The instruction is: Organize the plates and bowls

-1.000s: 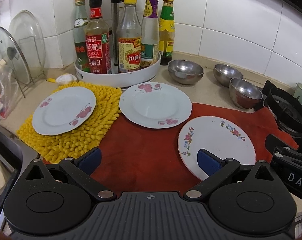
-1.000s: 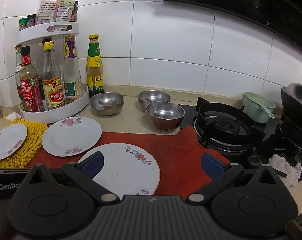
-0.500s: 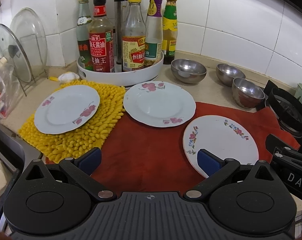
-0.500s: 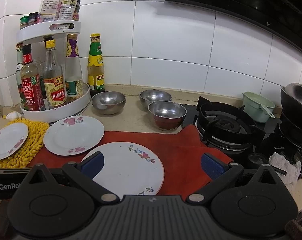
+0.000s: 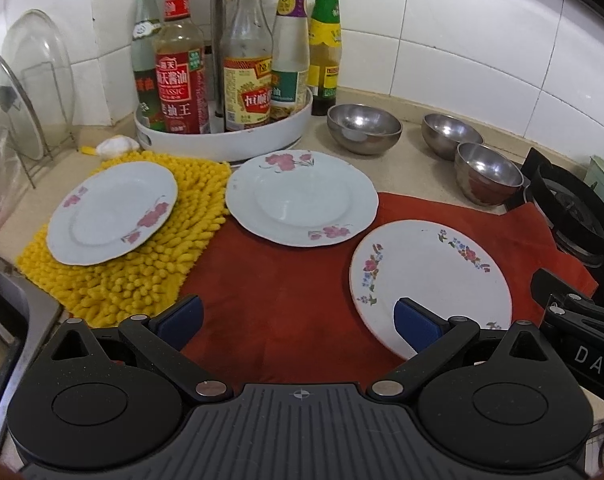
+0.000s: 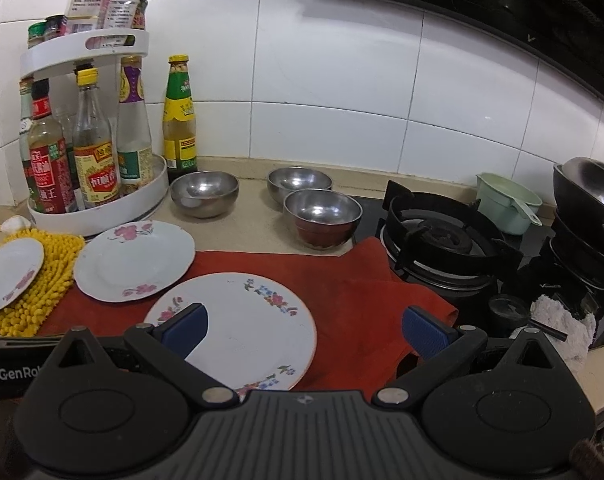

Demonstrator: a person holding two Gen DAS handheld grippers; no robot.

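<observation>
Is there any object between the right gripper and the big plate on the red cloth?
Nothing visible is in the way. The right gripper is open, right over the near part of the big plate, which lies alone on the red cloth. The middle plate sits apart, further left.

Upper left, sauce bottles crowd a white turntable rack. A yellow mat and red cloth lie centre; a gas burner sits right.

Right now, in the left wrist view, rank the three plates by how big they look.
1. Plate on the red cloth, though it is nearest the camera.
2-3. Middle plate and plate on the yellow mat: too close to rank.
</observation>
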